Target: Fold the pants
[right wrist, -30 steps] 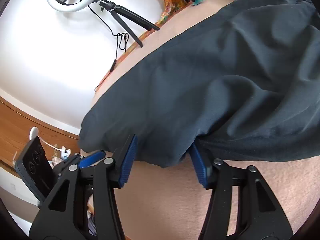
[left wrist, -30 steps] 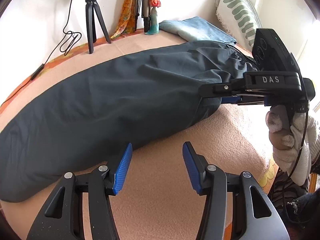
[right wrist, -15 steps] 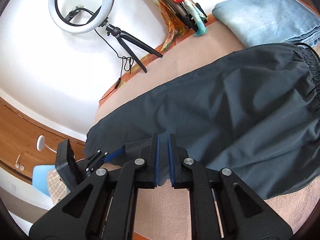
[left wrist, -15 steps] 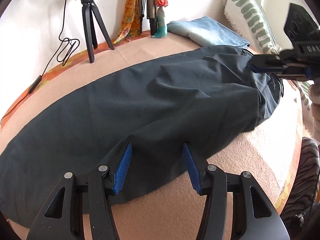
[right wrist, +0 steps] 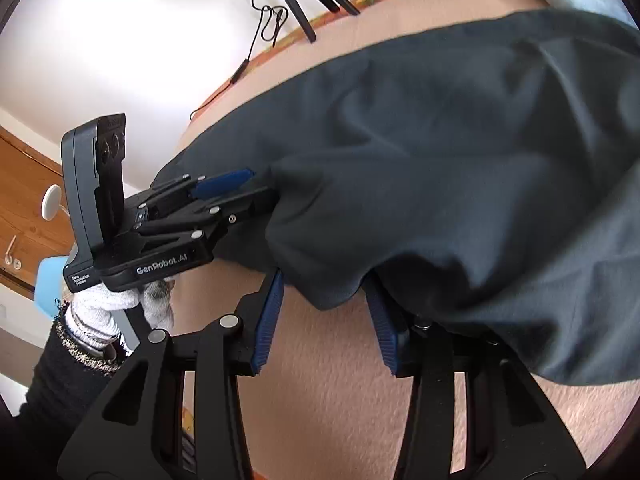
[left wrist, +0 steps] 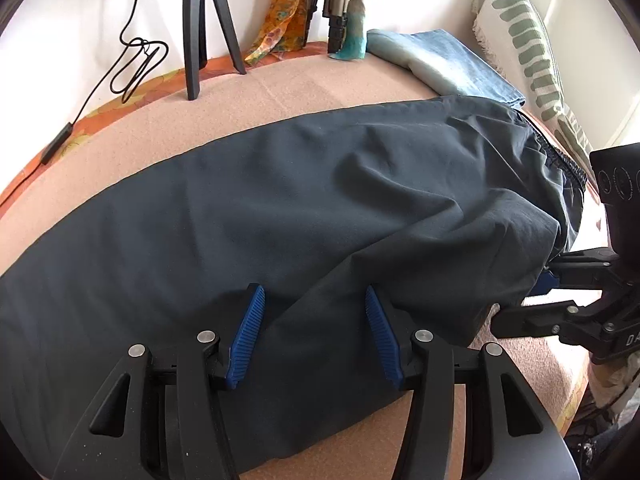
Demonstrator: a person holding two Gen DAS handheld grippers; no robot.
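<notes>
Dark grey pants (left wrist: 280, 208) lie lengthwise across a pink blanket (left wrist: 312, 88), waistband (left wrist: 560, 152) to the right. My left gripper (left wrist: 314, 320) hangs open over the near edge of the pants, with cloth lying between and under its blue pads (left wrist: 248, 332). In the right wrist view the left gripper (right wrist: 248, 192) points into the cloth from the left, held by a gloved hand (right wrist: 104, 308). My right gripper (right wrist: 324, 312) is opening, and a hanging fold of the pants (right wrist: 332, 284) sits between its jaws without being pinched. The cloth partly covers its right finger.
A black tripod (left wrist: 196, 20) and a dangling cable (left wrist: 136, 64) stand at the back wall. Folded blue jeans (left wrist: 452, 64) and a green-patterned pillow (left wrist: 532, 60) lie at the back right. The bed's edge (left wrist: 568, 408) drops off at the front right.
My left gripper moved from the bare blanket onto the pants' near edge. My right gripper closed, then opened again, and now sits at a cloth fold near the left gripper.
</notes>
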